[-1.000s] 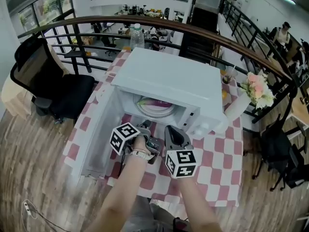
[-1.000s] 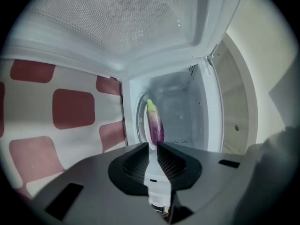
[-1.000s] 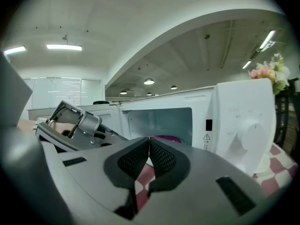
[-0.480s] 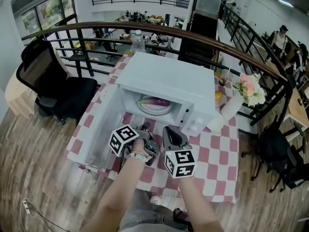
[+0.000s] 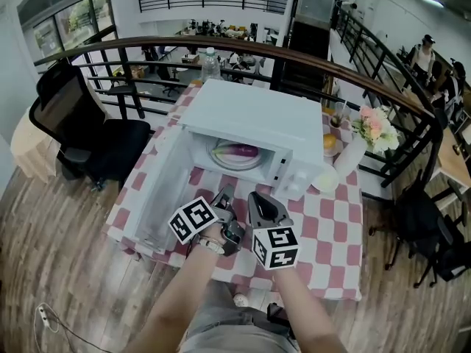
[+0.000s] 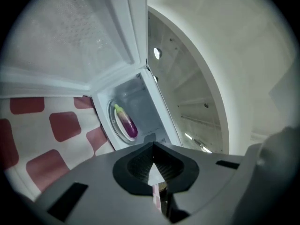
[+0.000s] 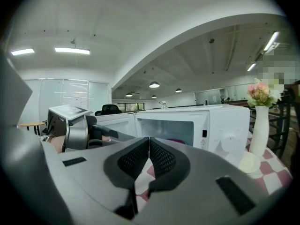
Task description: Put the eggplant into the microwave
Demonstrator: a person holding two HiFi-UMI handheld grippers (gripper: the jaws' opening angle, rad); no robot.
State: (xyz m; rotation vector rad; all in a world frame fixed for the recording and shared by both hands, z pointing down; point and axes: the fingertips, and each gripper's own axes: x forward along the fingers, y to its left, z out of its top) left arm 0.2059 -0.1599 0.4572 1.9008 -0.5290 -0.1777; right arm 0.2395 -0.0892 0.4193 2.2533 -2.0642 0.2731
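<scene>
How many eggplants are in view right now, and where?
1: the eggplant lies on the plate inside the open microwave. The microwave's body hides part of the table behind it, so others could be hidden.

This is an open-plan office seen from a mezzanine. A curved railing sweeps from 9 to 3 o'clock, with desks and seated people beyond it at 12. A black swivel chair stands at 9 o'clock and a second chair at 4, both on the plank floor. Glass walls and ceiling light panels complete it.
</scene>
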